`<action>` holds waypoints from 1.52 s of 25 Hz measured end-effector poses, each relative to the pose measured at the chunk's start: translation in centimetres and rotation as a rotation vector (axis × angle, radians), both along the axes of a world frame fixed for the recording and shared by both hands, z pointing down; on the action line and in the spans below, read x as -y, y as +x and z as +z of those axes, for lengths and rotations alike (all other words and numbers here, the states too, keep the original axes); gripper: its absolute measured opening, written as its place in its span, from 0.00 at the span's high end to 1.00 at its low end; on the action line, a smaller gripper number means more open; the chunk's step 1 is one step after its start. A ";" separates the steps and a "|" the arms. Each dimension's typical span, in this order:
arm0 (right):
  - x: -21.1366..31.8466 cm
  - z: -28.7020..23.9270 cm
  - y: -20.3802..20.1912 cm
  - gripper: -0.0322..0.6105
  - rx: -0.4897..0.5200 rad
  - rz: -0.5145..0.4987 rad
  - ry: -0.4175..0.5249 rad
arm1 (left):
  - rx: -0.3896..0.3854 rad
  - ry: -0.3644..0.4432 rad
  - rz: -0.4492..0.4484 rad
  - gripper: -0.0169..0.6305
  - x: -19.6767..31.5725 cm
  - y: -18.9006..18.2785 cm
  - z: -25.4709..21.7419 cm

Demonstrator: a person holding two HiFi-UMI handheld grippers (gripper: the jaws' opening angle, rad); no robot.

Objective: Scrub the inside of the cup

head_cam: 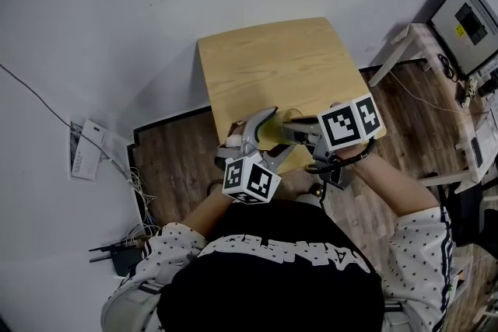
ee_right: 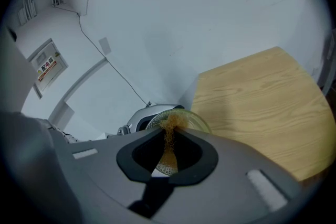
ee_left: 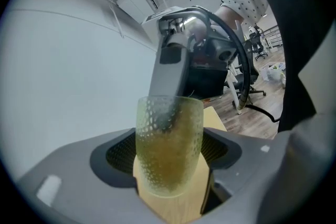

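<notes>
You stood at a small light-wood table [head_cam: 272, 66] set against a pale wall [head_cam: 117, 27]; dark plank flooring [head_cam: 175, 159] lay beneath it, a white desk [head_cam: 416, 33] to its right.

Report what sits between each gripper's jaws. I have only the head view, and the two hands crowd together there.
Observer: The left gripper is clamped on a translucent yellow-green cup with a dimpled wall.
Operator: Now give me the right one.
Observer: The right gripper pinches a thin strip of orange scrubbing mesh between jaws that are almost together.
Operator: Say where the mesh ends.
Observer: In the right gripper view, its frayed tip sits in the cup's open mouth.
</notes>
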State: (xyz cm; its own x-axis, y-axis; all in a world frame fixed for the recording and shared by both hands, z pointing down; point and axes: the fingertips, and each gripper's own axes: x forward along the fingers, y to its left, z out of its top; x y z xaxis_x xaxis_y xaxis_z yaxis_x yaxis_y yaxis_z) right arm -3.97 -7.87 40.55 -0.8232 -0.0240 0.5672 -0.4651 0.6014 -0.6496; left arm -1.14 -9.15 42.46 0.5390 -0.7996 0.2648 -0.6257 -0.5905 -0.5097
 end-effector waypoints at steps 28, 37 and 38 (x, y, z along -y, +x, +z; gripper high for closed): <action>-2.3 0.1 -0.8 0.88 -0.342 -0.549 0.663 | -0.071 -0.076 0.105 0.41 -1.1 0.1 -0.2; -3.6 0.4 -0.3 0.88 -0.404 -0.792 0.816 | -0.088 -0.112 0.158 0.41 -1.7 0.8 -0.3; -3.7 0.4 -0.2 0.88 -0.413 -0.823 0.837 | -0.089 -0.116 0.165 0.41 -1.8 0.8 -0.2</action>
State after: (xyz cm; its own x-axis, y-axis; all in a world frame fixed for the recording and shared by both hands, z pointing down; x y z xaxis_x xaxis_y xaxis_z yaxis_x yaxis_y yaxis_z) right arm -4.16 -4.13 40.96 -0.5286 -0.0648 0.8464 0.1678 0.9694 0.1790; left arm -0.34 -7.38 42.21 0.6856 -0.6652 0.2957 -0.5548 -0.7405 -0.3794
